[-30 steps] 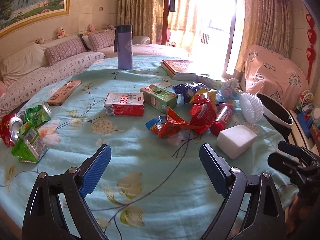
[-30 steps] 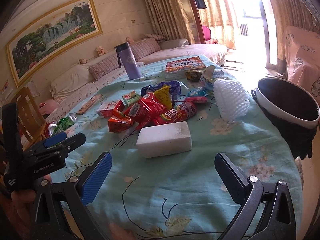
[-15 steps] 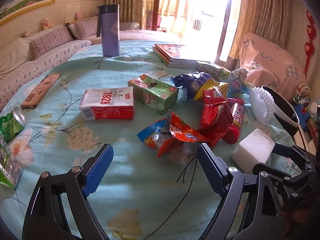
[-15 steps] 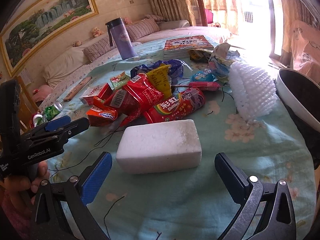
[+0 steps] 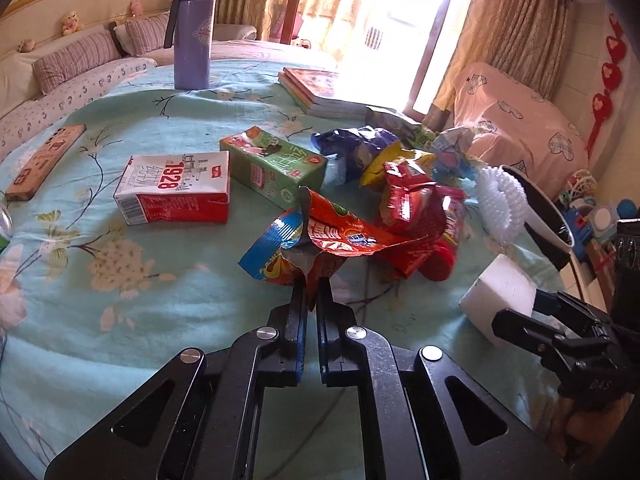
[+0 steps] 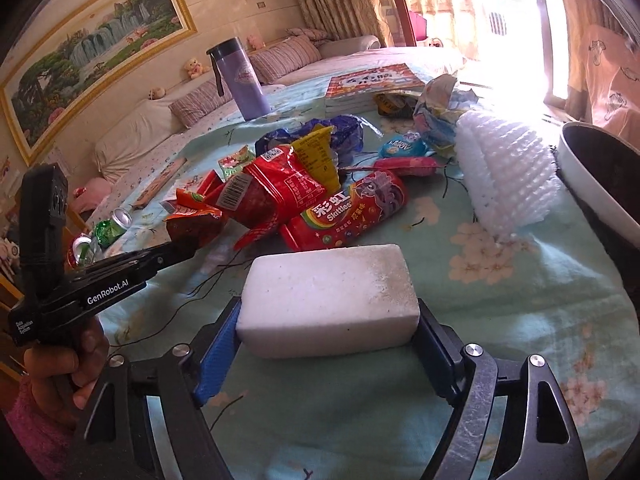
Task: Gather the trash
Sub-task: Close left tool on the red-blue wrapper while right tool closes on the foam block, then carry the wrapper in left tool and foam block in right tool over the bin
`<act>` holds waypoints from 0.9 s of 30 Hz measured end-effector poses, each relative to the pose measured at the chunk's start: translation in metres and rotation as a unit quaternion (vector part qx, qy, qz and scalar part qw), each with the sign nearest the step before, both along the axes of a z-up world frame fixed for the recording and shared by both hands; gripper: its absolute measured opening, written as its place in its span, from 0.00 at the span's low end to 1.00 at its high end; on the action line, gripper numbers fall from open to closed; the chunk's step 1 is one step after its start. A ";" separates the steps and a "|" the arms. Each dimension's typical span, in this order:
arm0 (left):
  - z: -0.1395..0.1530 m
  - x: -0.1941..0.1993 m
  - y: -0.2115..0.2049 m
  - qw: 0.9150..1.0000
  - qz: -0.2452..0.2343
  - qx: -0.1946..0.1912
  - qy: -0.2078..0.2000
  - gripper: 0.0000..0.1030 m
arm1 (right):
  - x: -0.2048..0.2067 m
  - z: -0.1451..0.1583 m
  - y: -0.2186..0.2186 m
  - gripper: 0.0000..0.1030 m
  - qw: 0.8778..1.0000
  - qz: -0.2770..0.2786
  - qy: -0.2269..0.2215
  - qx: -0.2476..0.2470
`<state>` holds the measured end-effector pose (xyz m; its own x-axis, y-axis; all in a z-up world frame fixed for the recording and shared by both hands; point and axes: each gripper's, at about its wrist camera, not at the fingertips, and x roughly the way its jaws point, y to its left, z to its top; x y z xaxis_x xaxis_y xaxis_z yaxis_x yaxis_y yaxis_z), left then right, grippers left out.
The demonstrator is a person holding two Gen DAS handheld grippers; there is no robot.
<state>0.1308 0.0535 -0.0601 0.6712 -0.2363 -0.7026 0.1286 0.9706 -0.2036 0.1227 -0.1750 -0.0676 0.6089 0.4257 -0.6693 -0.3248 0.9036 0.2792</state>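
Note:
A heap of trash lies on the light blue flowered tablecloth (image 5: 120, 320). My left gripper (image 5: 312, 292) is shut on the near edge of a crumpled orange and blue snack wrapper (image 5: 320, 240); it also shows in the right wrist view (image 6: 192, 216). My right gripper (image 6: 328, 320) is shut on a white foam block (image 6: 328, 292), one pad on each short end; the block also shows in the left wrist view (image 5: 496, 300). Behind lie a red Skittles pack (image 6: 344, 212), red and yellow wrappers (image 6: 280, 192), a white foam net (image 6: 504, 176), a red-white carton (image 5: 176, 188) and a green carton (image 5: 276, 168).
A white-rimmed dark bin (image 6: 596, 188) stands off the table's right edge. A purple flask (image 5: 192, 36), a stack of books (image 5: 316, 92) and a flat wooden box (image 5: 44, 160) sit at the back. Crushed cans (image 6: 100, 236) lie at the left.
Both grippers moved forward and closed: the left on the orange snack wrapper, the right on the white foam block.

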 end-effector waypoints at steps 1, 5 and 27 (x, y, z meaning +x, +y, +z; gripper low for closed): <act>0.001 -0.003 -0.002 1.000 -0.001 -0.004 -0.001 0.04 | -0.001 0.002 -0.003 0.79 1.000 -0.002 -0.001 0.003; 0.007 -0.017 -0.015 1.000 -0.010 -0.017 -0.001 0.04 | -0.009 0.010 -0.019 0.79 1.000 -0.016 -0.010 0.012; 0.039 -0.022 -0.160 0.990 -0.142 -0.003 -0.022 0.04 | -0.034 0.029 -0.143 0.79 0.989 -0.135 -0.037 0.038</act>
<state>0.1084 -0.1060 -0.0210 0.6066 -0.4236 -0.6727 0.4045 0.8930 -0.1975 0.0885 -0.3182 -0.0383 0.7532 0.2884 -0.5911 -0.0963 0.9374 0.3347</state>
